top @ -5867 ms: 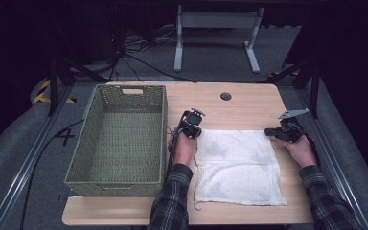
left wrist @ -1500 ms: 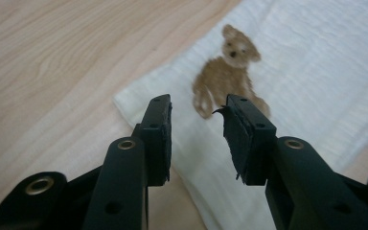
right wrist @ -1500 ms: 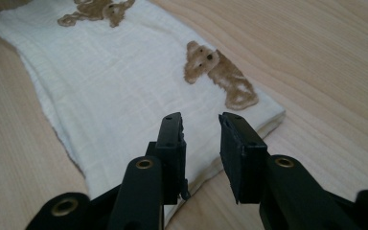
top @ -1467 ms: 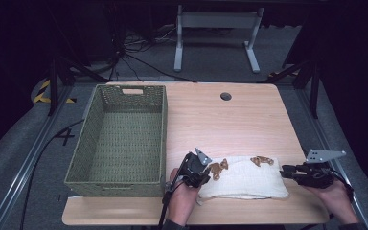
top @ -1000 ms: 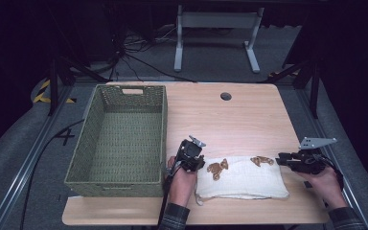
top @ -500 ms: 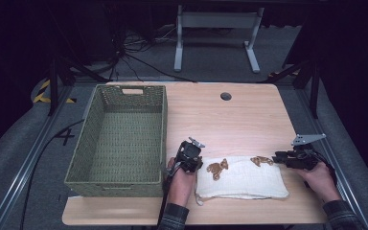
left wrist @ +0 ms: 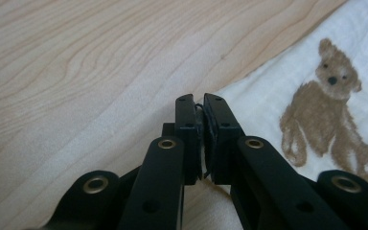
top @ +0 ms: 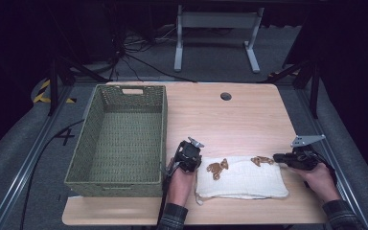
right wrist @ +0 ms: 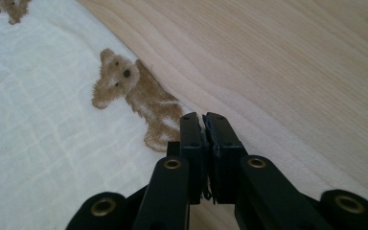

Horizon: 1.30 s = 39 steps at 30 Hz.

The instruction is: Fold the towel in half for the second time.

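A white cloth (top: 242,179) printed with brown bears (top: 217,168) lies folded into a strip on the table's near half. My left gripper (top: 196,160) is at its far left corner. In the left gripper view the jaws (left wrist: 201,103) have just been closing and stand together on the cloth's edge (left wrist: 268,81), beside a bear (left wrist: 330,110). My right gripper (top: 275,156) is at the far right corner. Its jaws (right wrist: 203,120) have also just been closing and are pinched together where the cloth (right wrist: 38,120) ends, by a bear's leg (right wrist: 158,124).
A green woven basket (top: 130,87) stands on the left of the wooden table (top: 230,120), close to my left hand. A round cable hole (top: 226,96) sits at the table's far side. A metal stand (top: 215,28) is on the floor beyond.
The right gripper has slid a little left onto the cloth's far right corner. Both sets of jaws have closed. The left hand has stayed put.
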Available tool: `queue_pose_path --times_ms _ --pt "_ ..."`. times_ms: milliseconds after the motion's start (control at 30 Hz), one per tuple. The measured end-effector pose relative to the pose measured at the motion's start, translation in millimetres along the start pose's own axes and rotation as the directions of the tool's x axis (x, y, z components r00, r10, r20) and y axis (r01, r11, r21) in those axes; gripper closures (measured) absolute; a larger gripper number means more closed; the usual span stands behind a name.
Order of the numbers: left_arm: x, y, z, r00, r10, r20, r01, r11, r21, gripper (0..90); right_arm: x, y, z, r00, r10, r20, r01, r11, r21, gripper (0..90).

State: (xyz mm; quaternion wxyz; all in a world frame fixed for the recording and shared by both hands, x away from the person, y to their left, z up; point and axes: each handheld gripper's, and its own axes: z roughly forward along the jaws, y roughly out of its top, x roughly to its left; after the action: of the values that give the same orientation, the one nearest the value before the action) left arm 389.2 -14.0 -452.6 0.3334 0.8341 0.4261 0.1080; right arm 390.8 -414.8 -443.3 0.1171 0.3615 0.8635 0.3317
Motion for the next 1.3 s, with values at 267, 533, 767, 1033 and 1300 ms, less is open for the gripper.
queue_pose_path --times_ms 267,533,767,1033,1300 --pt "5.7 16.2 2.1 1.0000 -0.004 0.000 0.004 0.9998 -0.019 85.4 -11.6 7.6 -0.2 0.9995 -0.001 0.031 0.001 1.000 -0.019 86.5" --pt "14.4 33.4 1.9 0.9999 -0.008 -0.008 0.008 0.9973 -0.073 85.5 -26.5 15.8 -4.8 0.9977 0.035 0.058 -0.031 0.997 -0.077 86.8" --pt "9.2 27.8 -8.0 0.9998 0.018 -0.009 -0.019 0.9950 -0.099 85.5 -22.4 14.1 -13.6 0.9980 0.026 0.058 -0.020 0.994 -0.104 86.7" --pt "-2.0 16.9 -21.3 0.9987 0.047 -0.018 -0.048 0.9920 -0.116 85.8 -9.1 7.3 -25.3 0.9985 0.008 0.055 -0.003 0.995 -0.103 87.1" --pt "-15.8 8.1 -33.4 0.9969 0.064 -0.045 -0.069 0.9902 -0.121 85.9 0.6 0.6 -30.6 0.9987 0.000 0.051 0.004 0.996 -0.087 87.2"
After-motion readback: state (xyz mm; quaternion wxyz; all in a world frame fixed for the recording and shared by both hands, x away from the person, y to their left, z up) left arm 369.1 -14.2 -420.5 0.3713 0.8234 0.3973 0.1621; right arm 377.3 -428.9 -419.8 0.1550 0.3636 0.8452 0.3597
